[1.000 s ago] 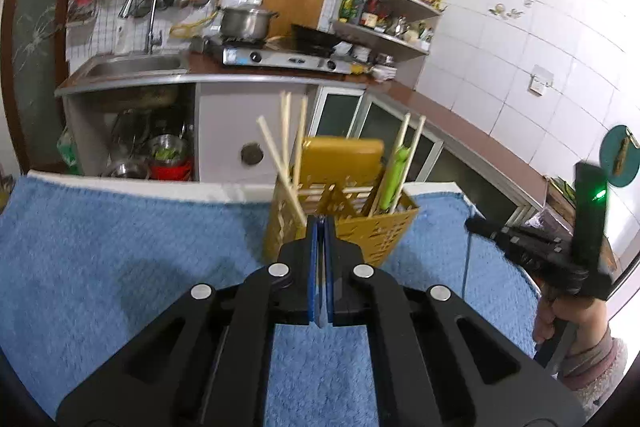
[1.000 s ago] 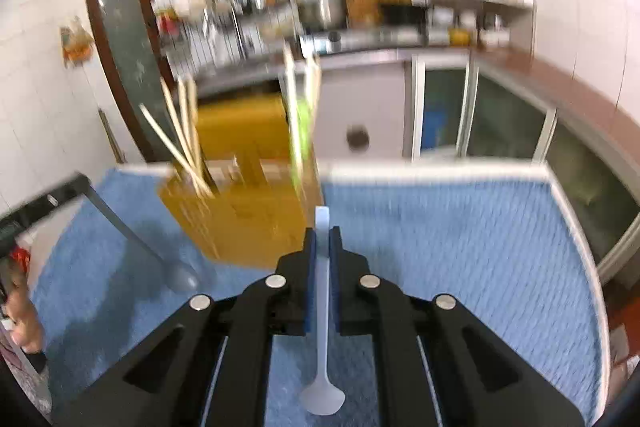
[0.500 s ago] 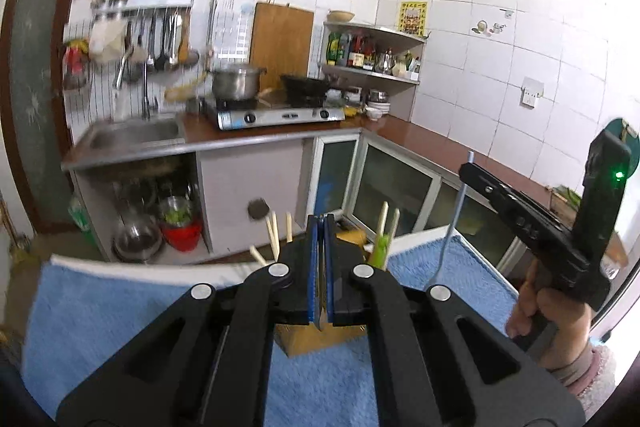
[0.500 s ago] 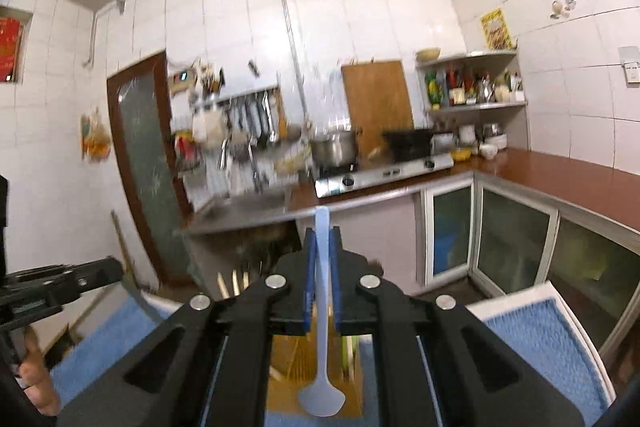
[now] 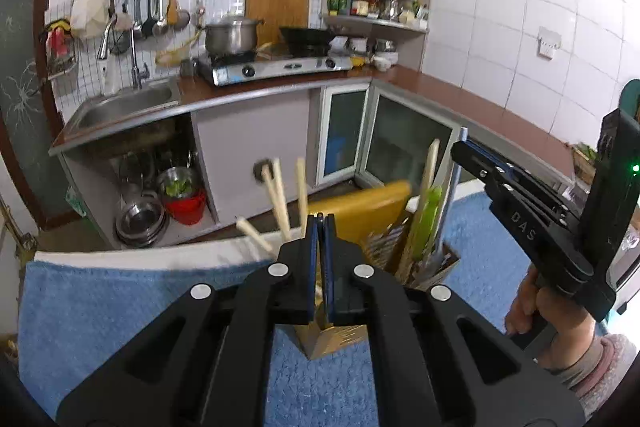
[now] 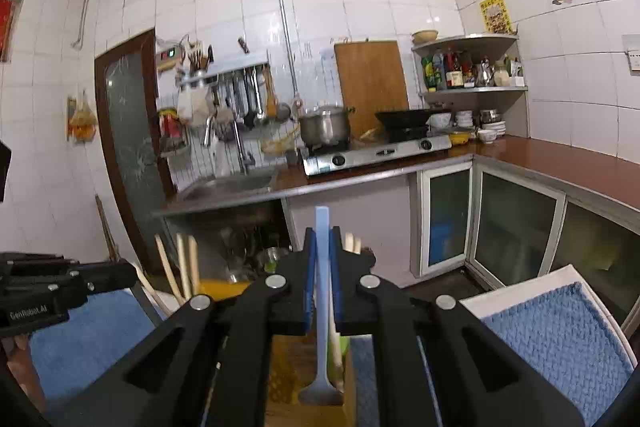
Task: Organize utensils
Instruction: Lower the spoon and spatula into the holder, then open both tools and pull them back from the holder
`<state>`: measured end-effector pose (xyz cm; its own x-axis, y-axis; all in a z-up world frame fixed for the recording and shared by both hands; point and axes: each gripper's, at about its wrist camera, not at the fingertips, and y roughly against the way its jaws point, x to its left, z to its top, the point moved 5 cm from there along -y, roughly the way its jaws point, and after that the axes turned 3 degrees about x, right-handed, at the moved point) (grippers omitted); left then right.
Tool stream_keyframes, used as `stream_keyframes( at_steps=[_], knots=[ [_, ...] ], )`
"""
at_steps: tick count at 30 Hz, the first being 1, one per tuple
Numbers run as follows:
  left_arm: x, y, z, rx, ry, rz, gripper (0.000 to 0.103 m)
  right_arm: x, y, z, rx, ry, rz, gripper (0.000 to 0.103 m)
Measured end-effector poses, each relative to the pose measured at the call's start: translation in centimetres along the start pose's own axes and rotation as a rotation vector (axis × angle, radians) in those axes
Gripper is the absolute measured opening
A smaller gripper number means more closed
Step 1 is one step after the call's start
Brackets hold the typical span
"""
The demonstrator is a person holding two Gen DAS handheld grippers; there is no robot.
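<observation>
Tiled kitchen behind; a desk under a blue towel [image 5: 120, 307] carries the yellow utensil holder [image 5: 360, 211]. The pale blue spoon [image 6: 322, 291] hangs bowl-down over the holder, pinched in the right claw [image 6: 321, 283]. Risk: the thin handle may pivot or slip, so the bowl snags the chopsticks [image 5: 280, 199] or misses its compartment. The right claw points slightly downward. The left claw [image 5: 319, 267] is pressed together, empty, angled down just short of the holder.
</observation>
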<state>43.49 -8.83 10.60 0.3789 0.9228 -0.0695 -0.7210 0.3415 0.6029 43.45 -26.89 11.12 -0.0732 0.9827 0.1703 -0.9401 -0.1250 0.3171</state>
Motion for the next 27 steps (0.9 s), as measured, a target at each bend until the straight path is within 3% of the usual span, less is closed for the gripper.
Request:
stream_keyframes(
  at_steps=[7, 9, 10, 11, 13, 17, 23, 27],
  knots=[
    [1.6, -2.1, -2.6, 0.052, 0.071, -0.005, 0.004, -0.6, -0.5, -2.6, 0.06, -0.001, 0.014, 0.01],
    [1.6, -1.5, -2.9, 0.05, 0.084, -0.01, 0.018, -0.7, 0.3, -2.7, 0.08, 0.007, 0.013, 0.01],
    [1.7, -0.8, -3.0, 0.04, 0.09, -0.009, 0.036, -0.7, 0.9, -2.6, 0.081, 0.015, 0.009, 0.016],
    [1.8, 0.1, -3.1, 0.019, 0.095, 0.003, 0.056, -0.8, 1.3, -2.6, 0.082, 0.017, 0.007, 0.039],
    [2.1, 2.3, -3.3, -0.027, 0.104, 0.033, 0.073, -1.1, 3.1, -2.5, 0.069, 0.009, 0.005, 0.055],
    [2.9, 6.6, -4.8, -0.083, 0.116, 0.064, 0.096, -1.9, 6.2, -3.5, 0.101, -0.002, -0.032, 0.059],
    [4.0, 11.8, -9.4, -0.161, 0.15, 0.155, 0.098, -0.7, 12.8, -7.4, 0.091, 0.028, -0.087, 0.088],
    [3.9, 13.8, -12.8, -0.176, 0.163, 0.176, 0.098, 1.5, 16.7, -9.8, 0.058, 0.064, -0.1, 0.096]
  ],
)
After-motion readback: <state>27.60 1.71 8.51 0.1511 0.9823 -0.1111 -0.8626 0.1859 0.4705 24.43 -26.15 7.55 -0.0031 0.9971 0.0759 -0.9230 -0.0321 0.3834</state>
